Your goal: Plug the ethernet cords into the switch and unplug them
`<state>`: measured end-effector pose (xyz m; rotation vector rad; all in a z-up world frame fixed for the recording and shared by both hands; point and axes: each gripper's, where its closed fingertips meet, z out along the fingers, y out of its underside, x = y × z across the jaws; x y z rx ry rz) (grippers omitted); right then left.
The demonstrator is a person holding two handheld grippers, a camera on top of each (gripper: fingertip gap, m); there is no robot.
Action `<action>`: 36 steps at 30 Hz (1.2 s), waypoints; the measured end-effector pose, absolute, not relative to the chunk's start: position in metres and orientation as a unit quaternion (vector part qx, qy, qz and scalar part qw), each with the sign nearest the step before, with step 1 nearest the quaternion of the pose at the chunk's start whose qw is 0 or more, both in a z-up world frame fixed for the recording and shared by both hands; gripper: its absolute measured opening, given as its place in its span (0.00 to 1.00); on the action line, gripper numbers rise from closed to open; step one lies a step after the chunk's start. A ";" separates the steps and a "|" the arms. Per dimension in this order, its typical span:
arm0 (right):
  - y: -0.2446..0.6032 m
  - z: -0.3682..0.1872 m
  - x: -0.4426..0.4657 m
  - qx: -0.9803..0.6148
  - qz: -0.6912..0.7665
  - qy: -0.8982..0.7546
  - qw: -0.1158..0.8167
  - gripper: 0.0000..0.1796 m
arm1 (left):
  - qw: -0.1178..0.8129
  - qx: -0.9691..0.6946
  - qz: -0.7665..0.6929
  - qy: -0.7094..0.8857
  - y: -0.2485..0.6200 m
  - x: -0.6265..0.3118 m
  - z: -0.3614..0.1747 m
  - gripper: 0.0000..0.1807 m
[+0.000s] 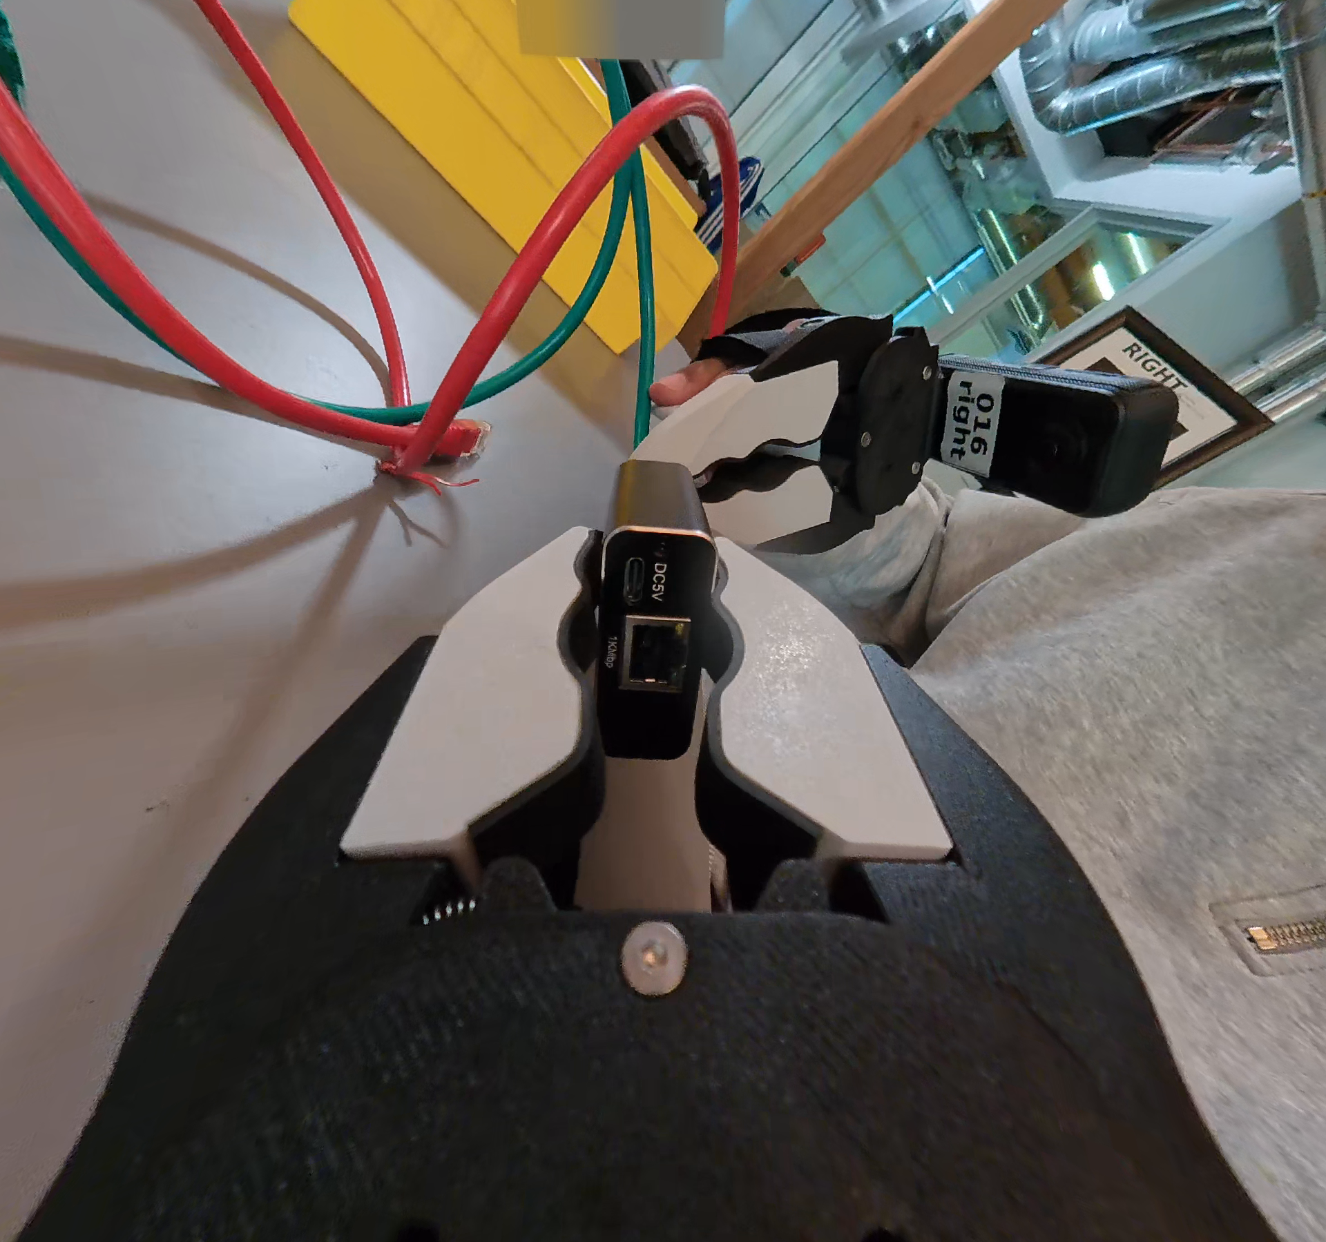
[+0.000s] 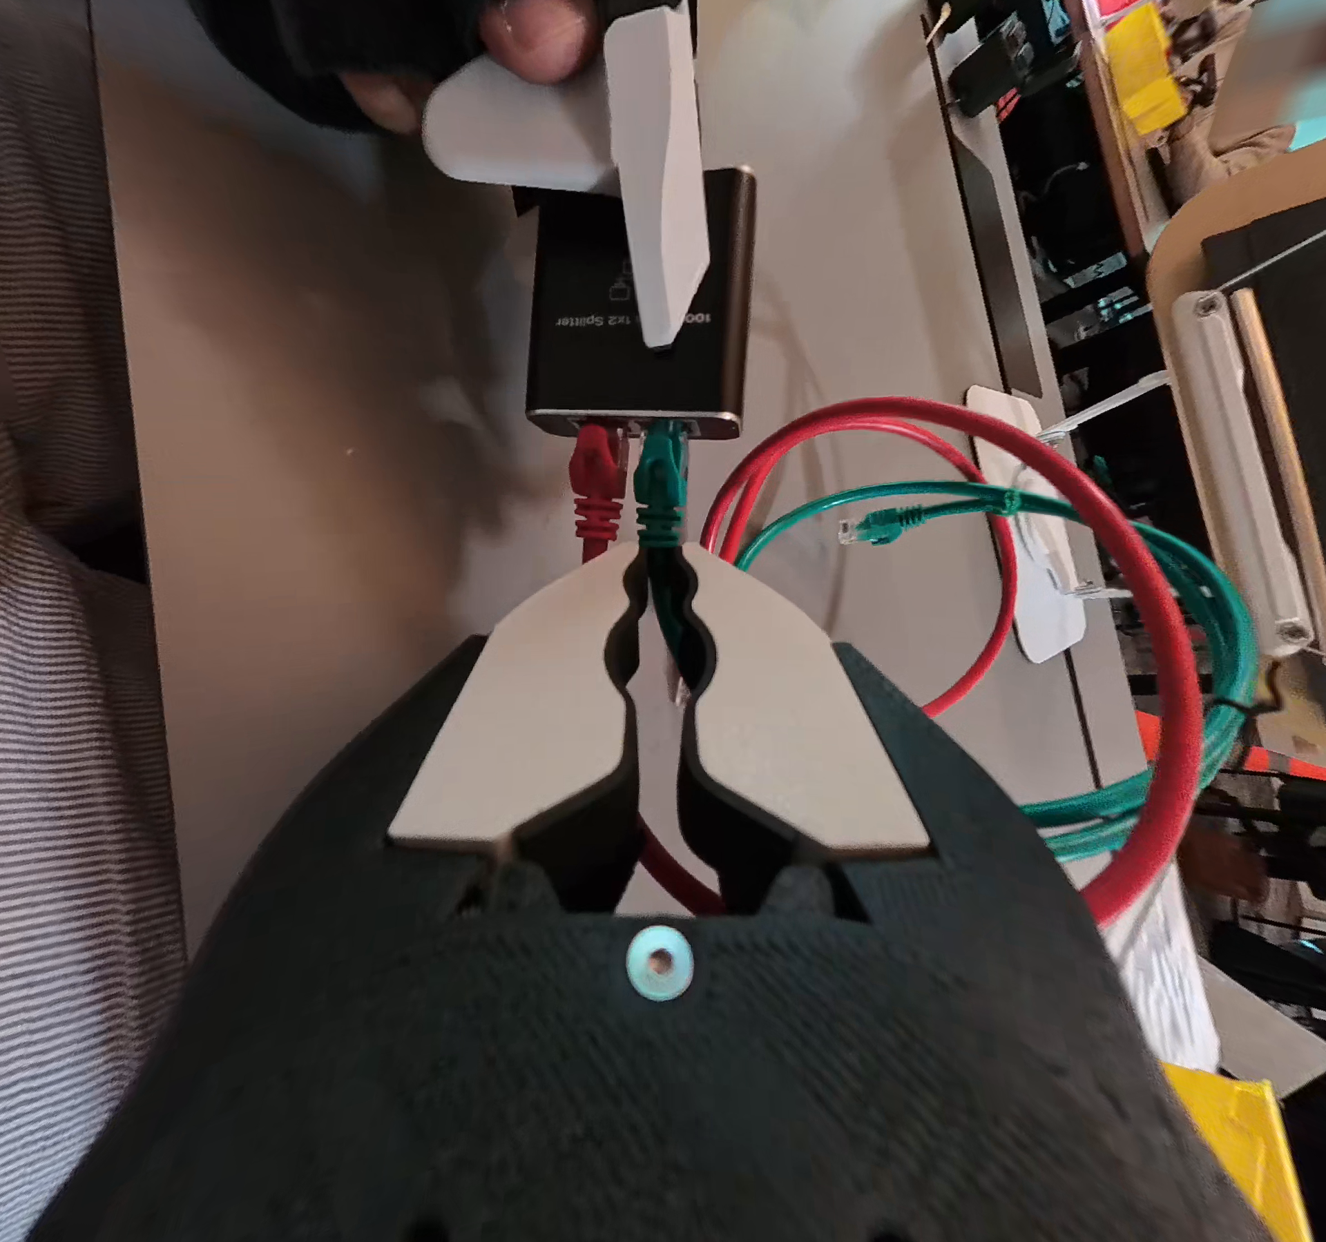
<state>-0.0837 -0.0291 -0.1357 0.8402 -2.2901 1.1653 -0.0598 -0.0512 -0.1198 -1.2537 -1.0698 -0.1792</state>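
Clamping the switch (image 1: 656, 605) in our left gripper (image 1: 649, 562) keeps it steady while our right gripper (image 2: 660, 562) pinches the green cord (image 2: 664, 605) behind its seated plug (image 2: 660, 483), red plug (image 2: 594, 483) alongside.

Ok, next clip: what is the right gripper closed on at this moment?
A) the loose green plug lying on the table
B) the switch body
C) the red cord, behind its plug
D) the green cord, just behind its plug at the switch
D: in the right wrist view the right gripper pinches the green cord right behind its plug, which sits in the switch beside the red plug; the left gripper holds the switch.
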 end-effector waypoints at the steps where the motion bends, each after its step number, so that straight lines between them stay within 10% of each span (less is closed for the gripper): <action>1: -0.028 -0.137 -0.084 0.301 0.422 -0.829 0.211 0.03 | 0.675 -0.557 -0.083 -0.477 -0.051 -0.060 -0.120 0.14; 36: -0.031 -0.157 -0.081 0.251 0.458 -0.840 0.147 0.02 | 0.647 -0.540 -0.117 -0.525 -0.053 -0.064 -0.135 0.14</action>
